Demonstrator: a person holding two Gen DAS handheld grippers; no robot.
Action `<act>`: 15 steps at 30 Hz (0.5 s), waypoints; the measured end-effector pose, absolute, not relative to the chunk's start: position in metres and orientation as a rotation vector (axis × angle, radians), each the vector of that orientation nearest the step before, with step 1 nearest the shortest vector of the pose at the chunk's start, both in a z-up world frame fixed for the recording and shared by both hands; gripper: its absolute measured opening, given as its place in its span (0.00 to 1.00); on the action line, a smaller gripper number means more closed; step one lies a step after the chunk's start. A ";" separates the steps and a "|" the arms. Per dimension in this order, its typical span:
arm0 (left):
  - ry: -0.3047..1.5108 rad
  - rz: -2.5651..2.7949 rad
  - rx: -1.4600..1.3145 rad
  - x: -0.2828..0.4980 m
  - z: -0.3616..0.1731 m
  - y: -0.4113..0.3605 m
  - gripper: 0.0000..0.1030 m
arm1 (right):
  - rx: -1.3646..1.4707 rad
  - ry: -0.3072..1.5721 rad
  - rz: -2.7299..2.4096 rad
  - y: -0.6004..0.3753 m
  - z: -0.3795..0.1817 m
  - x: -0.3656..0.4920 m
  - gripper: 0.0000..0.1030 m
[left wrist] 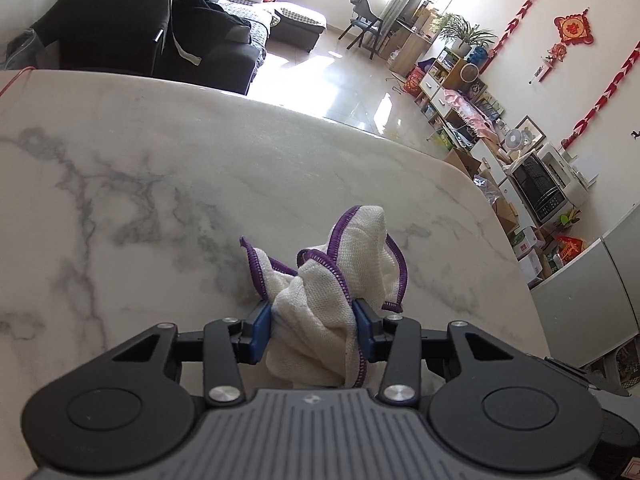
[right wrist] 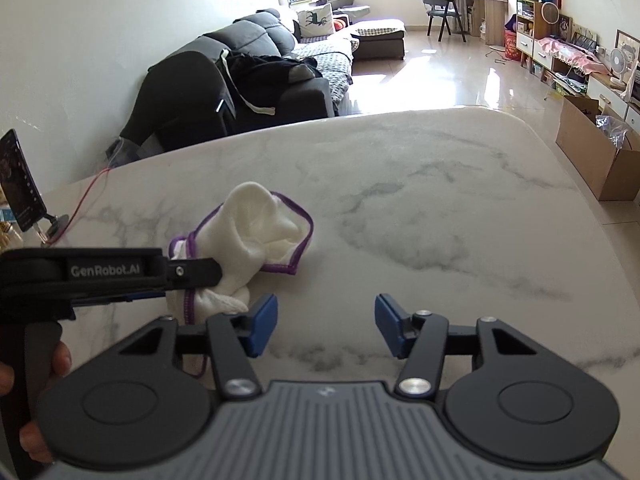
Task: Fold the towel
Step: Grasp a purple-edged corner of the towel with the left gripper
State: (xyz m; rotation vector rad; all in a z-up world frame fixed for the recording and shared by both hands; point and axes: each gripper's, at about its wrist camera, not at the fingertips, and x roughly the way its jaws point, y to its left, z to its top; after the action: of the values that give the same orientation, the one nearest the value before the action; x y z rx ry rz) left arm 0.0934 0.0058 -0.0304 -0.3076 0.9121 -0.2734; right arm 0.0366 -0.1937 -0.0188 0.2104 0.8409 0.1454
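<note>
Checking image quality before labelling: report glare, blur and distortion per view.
Left wrist: window glare washes out the floor, the fisheye bends the white marble table, and the white purple-edged towel is sharp. Right wrist: similar floor glare, curved table edge.

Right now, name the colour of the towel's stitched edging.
Purple, on a white towel; clearest in the left wrist view.

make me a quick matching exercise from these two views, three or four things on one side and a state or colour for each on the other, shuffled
Things:
1. left gripper
2. right gripper
3. towel
4. table

States or colours:
A. white with grey veins
B. open, nothing between its fingers
C. bunched up, white with a purple edge
D. shut on cloth

Pairs: 1-D, 2-B, 3-C, 4-A
</note>
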 end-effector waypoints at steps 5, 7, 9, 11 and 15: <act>0.903 -0.270 -0.319 0.089 -0.035 0.018 0.41 | 0.259 0.841 0.178 -0.195 -0.020 0.046 0.55; 0.901 -0.268 -0.322 0.086 -0.035 0.023 0.41 | 0.295 0.841 0.202 -0.195 -0.022 0.052 0.53; 0.898 -0.264 -0.321 0.082 -0.032 0.026 0.41 | 0.328 0.844 0.216 -0.196 -0.022 0.057 0.51; 0.894 -0.261 -0.314 0.080 -0.033 0.029 0.41 | 0.348 0.846 0.225 -0.195 -0.022 0.061 0.50; 0.887 -0.264 -0.304 0.077 -0.034 0.032 0.41 | 0.367 0.853 0.226 -0.191 -0.016 0.066 0.50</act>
State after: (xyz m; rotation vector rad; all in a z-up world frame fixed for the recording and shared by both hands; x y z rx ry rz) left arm 0.0769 0.0317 -0.0343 -0.3043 0.8875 -0.2644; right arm 0.0657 -0.1906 -0.0161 0.3674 0.8533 0.2258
